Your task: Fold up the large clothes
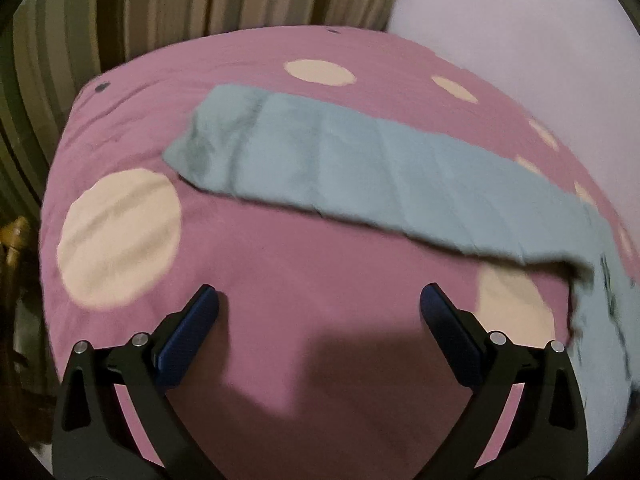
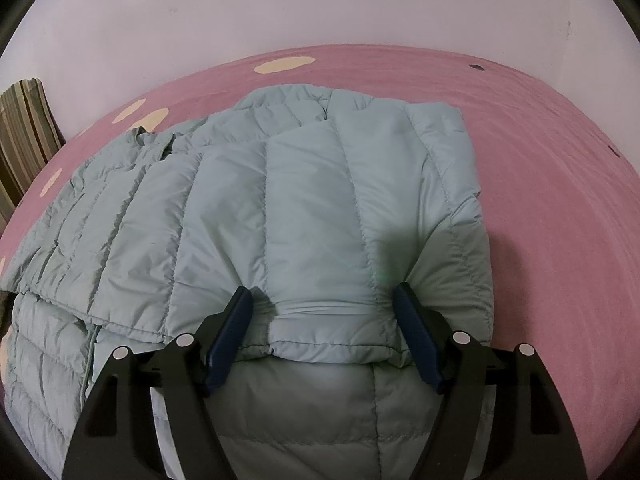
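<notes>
Both grippers spread wide over a pale blue quilted jacket on a pink bed.

The right gripper [image 2: 324, 294] straddles the jacket [image 2: 280, 208]'s folded edge, fingers [image 2: 230, 336] apart, gripping nothing. The left gripper [image 1: 320, 296], equally unclenched, hangs over bare pink spotted bedsheet [image 1: 280, 280]; a flat sleeve [image 1: 340, 160] stretches beyond, striped curtains [image 1: 200, 0] behind.

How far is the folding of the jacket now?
Done: one side of the pale green quilted puffer jacket is already folded over on the pink spotted bedsheet. In hand: the right tongs straddle its edge, open. Left: the sleeve lies stretched out; the left tongs are open and empty.
</notes>
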The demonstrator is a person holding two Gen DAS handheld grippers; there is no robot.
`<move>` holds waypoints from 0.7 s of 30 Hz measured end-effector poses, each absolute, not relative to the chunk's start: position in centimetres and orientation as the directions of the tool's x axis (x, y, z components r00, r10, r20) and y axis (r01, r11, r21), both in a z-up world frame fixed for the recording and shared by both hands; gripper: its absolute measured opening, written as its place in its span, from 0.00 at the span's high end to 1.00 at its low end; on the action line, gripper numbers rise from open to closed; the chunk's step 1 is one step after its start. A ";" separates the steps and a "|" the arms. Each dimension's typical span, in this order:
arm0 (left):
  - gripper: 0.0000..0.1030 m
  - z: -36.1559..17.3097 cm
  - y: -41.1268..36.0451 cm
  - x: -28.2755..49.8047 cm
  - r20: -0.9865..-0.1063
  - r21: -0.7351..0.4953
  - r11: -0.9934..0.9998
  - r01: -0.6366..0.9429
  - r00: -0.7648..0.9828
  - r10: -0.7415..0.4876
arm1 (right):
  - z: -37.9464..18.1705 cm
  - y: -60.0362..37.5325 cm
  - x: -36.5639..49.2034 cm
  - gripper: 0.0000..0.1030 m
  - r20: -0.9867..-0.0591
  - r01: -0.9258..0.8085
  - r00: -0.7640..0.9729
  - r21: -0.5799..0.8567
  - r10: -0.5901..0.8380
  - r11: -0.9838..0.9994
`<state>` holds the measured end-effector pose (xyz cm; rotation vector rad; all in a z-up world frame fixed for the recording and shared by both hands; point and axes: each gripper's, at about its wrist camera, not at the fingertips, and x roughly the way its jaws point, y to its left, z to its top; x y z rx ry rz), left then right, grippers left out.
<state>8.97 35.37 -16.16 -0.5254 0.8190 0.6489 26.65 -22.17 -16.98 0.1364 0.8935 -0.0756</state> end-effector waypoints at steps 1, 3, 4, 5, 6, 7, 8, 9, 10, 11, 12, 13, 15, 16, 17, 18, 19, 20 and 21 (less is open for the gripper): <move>0.03 -16.2 36.2 8.9 -0.792 -0.204 0.678 -0.706 0.526 0.310 | -17.0 -22.2 26.6 0.30 -0.781 0.123 0.625 0.087 -0.009 0.989; 0.05 -16.0 38.2 9.0 -0.772 -0.251 0.656 -0.712 0.556 0.308 | -17.0 -22.1 26.6 0.30 -0.781 0.123 0.625 0.087 -0.009 0.989; 0.08 -16.1 39.1 9.2 -0.770 -0.270 0.644 -0.716 0.563 0.302 | -17.0 -22.2 26.6 0.30 -0.781 0.123 0.625 0.086 -0.010 0.989; 0.09 -16.1 40.5 9.3 -0.755 -0.317 0.625 -0.713 0.589 0.288 | -17.1 -22.1 26.6 0.30 -0.780 0.122 0.625 0.087 -0.009 0.989; 0.10 -16.1 41.1 9.3 -0.748 -0.339 0.613 -0.714 0.599 0.285 | -17.1 -22.2 26.6 0.30 -0.780 0.122 0.626 0.087 -0.009 0.989; 0.15 -16.2 42.0 9.3 -0.740 -0.364 0.597 -0.715 0.611 0.282 | -17.1 -22.2 26.6 0.30 -0.780 0.122 0.625 0.086 -0.009 0.989; 0.17 -16.3 43.0 9.3 -0.727 -0.395 0.576 -0.715 0.627 0.279 | -17.1 -22.2 26.5 0.30 -0.781 0.122 0.625 0.085 -0.010 0.989; 0.20 -16.3 43.5 9.4 -0.724 -0.405 0.569 -0.715 0.631 0.279 | -17.1 -22.1 26.5 0.30 -0.780 0.122 0.625 0.085 -0.010 0.989; 0.25 -16.4 44.2 9.6 -0.721 -0.413 0.559 -0.719 0.633 0.282 | -17.1 -22.1 26.5 0.30 -0.780 0.122 0.626 0.082 -0.012 0.989; 0.32 -16.5 44.5 9.6 -0.723 -0.414 0.552 -0.724 0.630 0.284 | -17.1 -22.1 26.5 0.30 -0.780 0.122 0.626 0.080 -0.014 0.989; 0.36 -16.5 44.7 9.7 -0.726 -0.408 0.547 -0.731 0.623 0.292 | -17.0 -22.1 26.4 0.30 -0.780 0.122 0.625 0.079 -0.015 0.989; 0.42 -16.4 44.9 9.7 -0.727 -0.405 0.545 -0.734 0.620 0.294 | -17.0 -22.1 26.4 0.30 -0.780 0.123 0.625 0.078 -0.016 0.989; 0.54 -16.4 45.3 9.9 -0.728 -0.397 0.551 -0.734 0.618 0.298 | -17.0 -22.1 26.4 0.30 -0.780 0.122 0.626 0.076 -0.017 0.990; 0.69 -16.5 45.6 9.9 -0.722 -0.416 0.556 -0.720 0.633 0.280 | -17.0 -22.0 26.5 0.30 -0.780 0.123 0.626 0.075 -0.019 0.990; 0.79 -16.7 45.8 9.8 -0.719 -0.434 0.552 -0.711 0.643 0.263 | -17.0 -22.1 26.5 0.30 -0.779 0.123 0.626 0.073 -0.020 0.990; 0.82 -16.9 46.0 9.7 -0.717 -0.453 0.543 -0.707 0.651 0.250 | -17.0 -22.0 26.5 0.30 -0.779 0.123 0.626 0.072 -0.021 0.990; 0.87 -17.0 46.1 9.6 -0.717 -0.458 0.536 -0.709 0.651 0.249 | -17.0 -22.1 26.5 0.30 -0.779 0.124 0.627 0.072 -0.021 0.990; 0.92 -16.9 46.1 9.7 -0.718 -0.453 0.541 -0.709 0.650 0.251 | -17.0 -22.1 26.5 0.30 -0.779 0.124 0.627 0.072 -0.022 0.990; 0.94 -16.7 45.8 10.0 -0.719 -0.439 0.556 -0.706 0.647 0.255 | -17.0 -22.1 26.5 0.30 -0.778 0.124 0.627 0.072 -0.022 0.990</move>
